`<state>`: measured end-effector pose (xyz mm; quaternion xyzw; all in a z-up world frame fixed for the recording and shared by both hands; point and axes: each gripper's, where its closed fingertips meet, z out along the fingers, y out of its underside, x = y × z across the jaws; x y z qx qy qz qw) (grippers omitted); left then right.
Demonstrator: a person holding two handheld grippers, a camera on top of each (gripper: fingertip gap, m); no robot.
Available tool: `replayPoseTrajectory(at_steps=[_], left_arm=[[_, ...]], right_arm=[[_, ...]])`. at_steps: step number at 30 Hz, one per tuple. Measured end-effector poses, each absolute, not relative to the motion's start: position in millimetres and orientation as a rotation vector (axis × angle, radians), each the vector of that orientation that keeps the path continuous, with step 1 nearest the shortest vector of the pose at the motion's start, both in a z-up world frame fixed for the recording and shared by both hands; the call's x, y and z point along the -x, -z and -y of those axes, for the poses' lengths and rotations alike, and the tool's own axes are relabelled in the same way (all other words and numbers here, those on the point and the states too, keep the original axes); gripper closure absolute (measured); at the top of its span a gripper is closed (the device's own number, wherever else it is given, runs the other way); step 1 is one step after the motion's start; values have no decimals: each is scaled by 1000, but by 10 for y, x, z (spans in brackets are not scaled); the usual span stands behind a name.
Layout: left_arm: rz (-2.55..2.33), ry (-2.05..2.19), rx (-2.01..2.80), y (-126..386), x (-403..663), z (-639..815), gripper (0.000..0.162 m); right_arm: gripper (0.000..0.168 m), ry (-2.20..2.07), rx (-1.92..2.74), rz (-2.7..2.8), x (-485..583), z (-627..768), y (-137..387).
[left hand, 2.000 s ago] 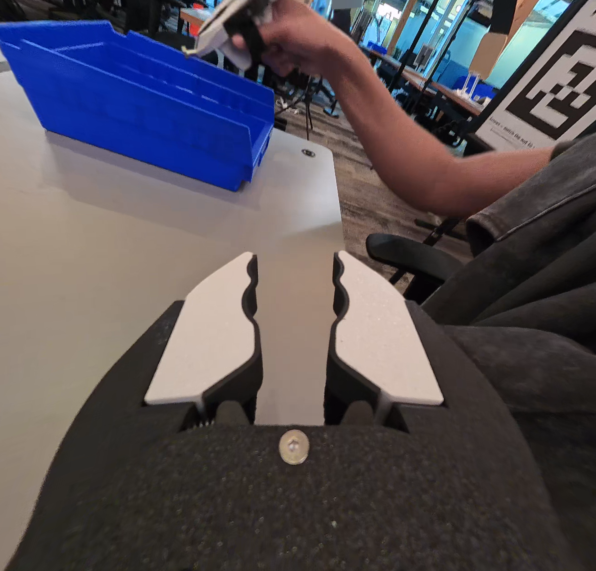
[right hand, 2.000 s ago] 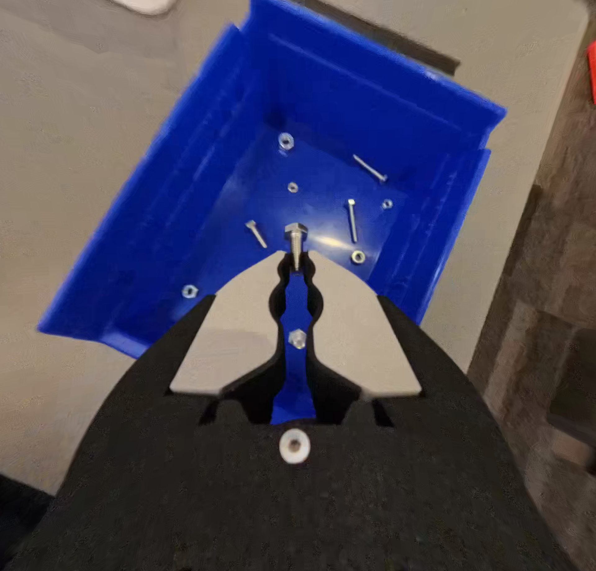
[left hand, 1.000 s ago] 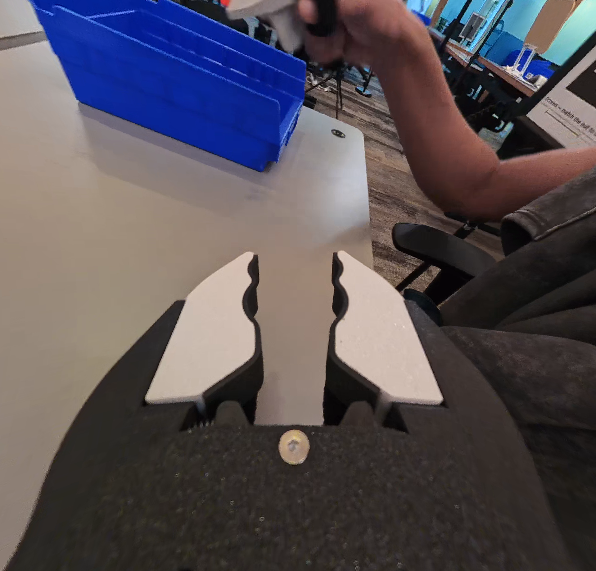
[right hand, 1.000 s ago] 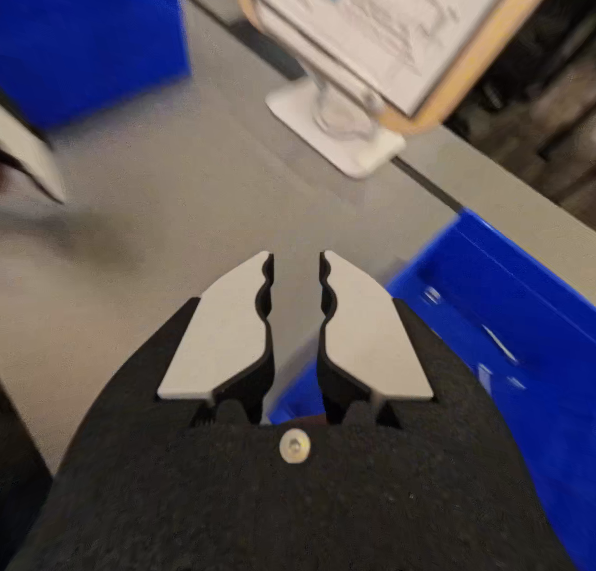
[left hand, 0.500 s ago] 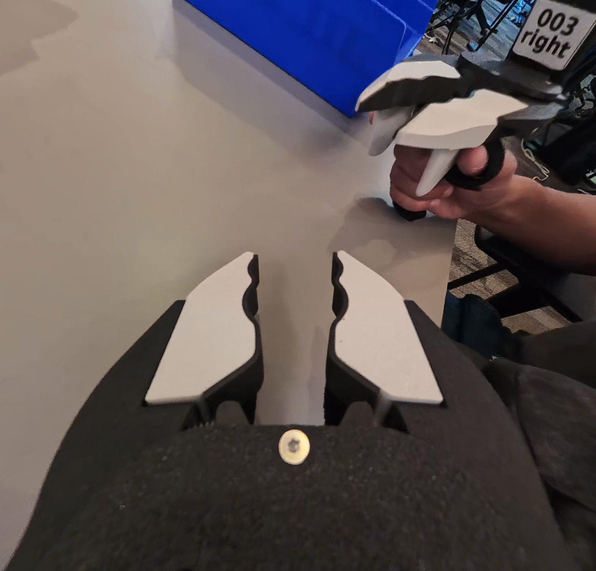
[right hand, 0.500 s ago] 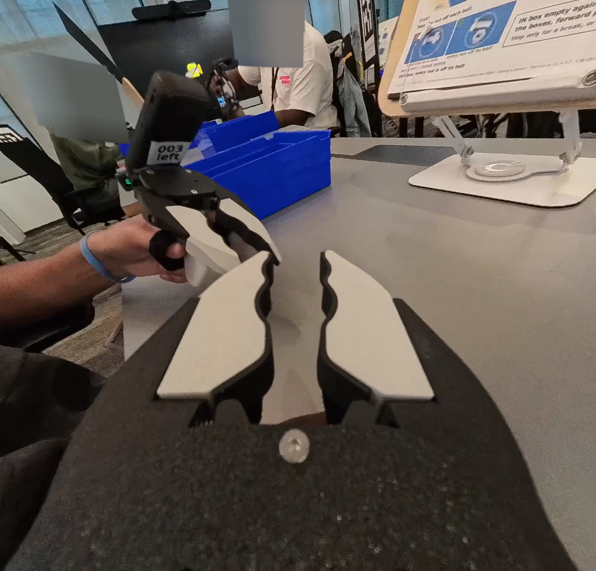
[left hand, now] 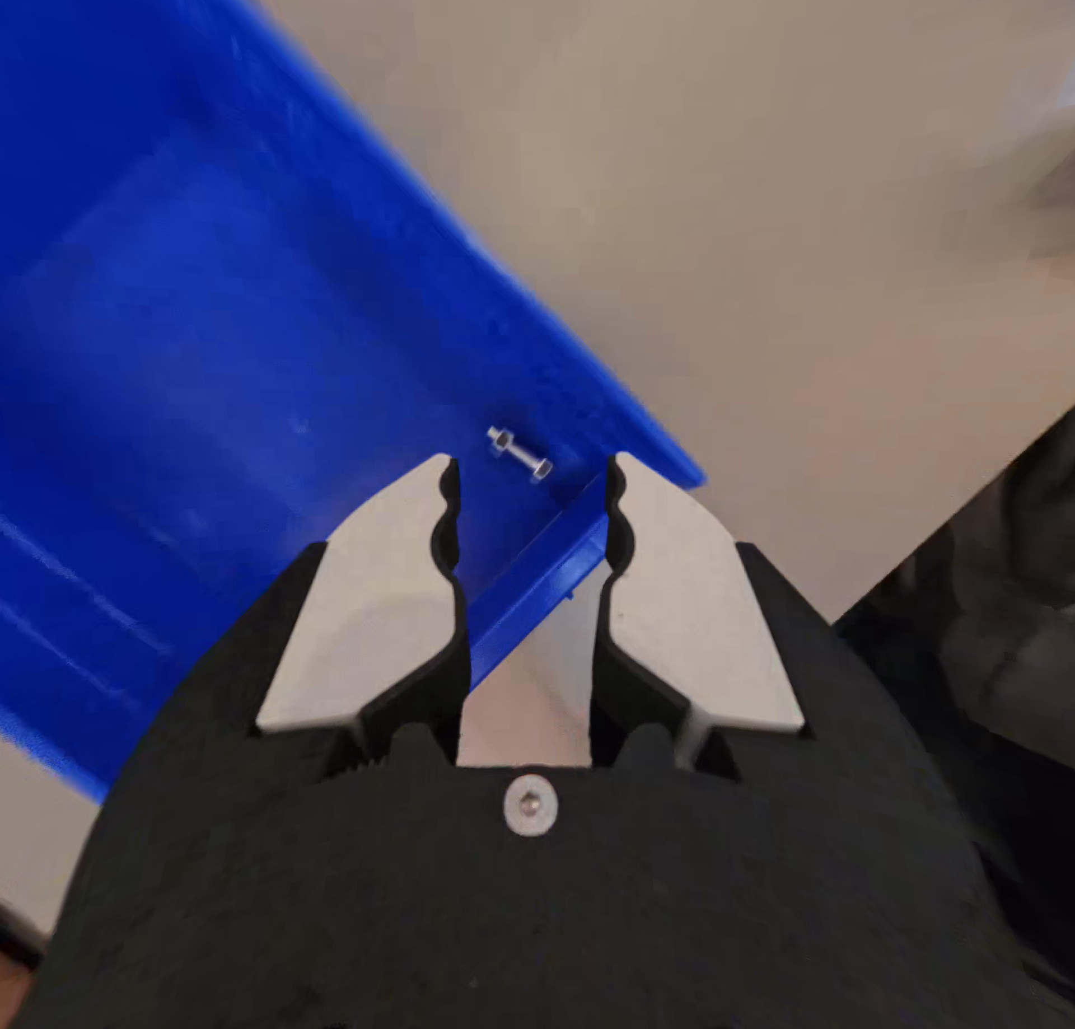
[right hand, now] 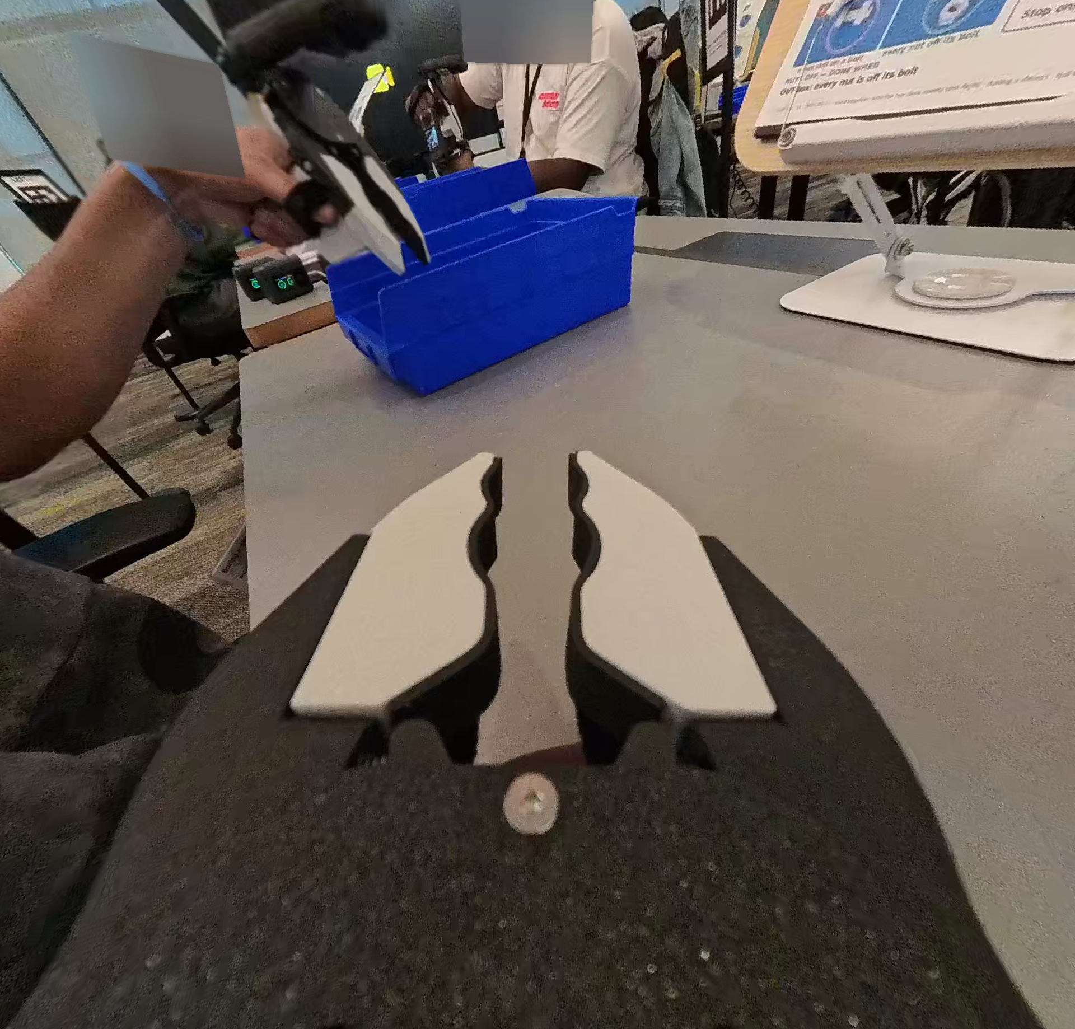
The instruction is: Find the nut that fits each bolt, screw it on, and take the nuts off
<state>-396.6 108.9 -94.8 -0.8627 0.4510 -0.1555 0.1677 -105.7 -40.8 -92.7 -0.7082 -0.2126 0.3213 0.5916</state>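
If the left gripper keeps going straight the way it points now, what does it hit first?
Probably the bolt with a nut on it, lying on the blue bin floor just past the open left gripper; depth is unclear.

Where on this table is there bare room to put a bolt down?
Bare grey table lies between the right gripper, the blue bin and the white stand base. It is crowded over the bin's near end, where the left gripper hovers.

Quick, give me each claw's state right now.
Left claw: open, empty, poised over the blue bin near a bolt with a nut on it.
Right claw: open, empty, above the grey table.
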Motion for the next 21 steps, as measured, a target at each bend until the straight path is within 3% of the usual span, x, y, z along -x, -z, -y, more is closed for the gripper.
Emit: replayPoseTrajectory(at_steps=[7, 10, 14, 21], left_arm=[[-1083, 508, 2851, 1740, 4012, -1189, 114], [-1068, 534, 2863, 1827, 3950, -1219, 117], [-1124, 536, 2866, 1863, 3914, -1152, 144], [-1194, 489, 2818, 1851, 3980, -1092, 145]], right_arm=[[148, -799, 1671, 514, 1167, 409, 961], [148, -785, 1680, 538, 1188, 425, 984], [149, -768, 1678, 562, 1211, 461, 1004], [149, -758, 1679, 579, 1193, 501, 1010]])
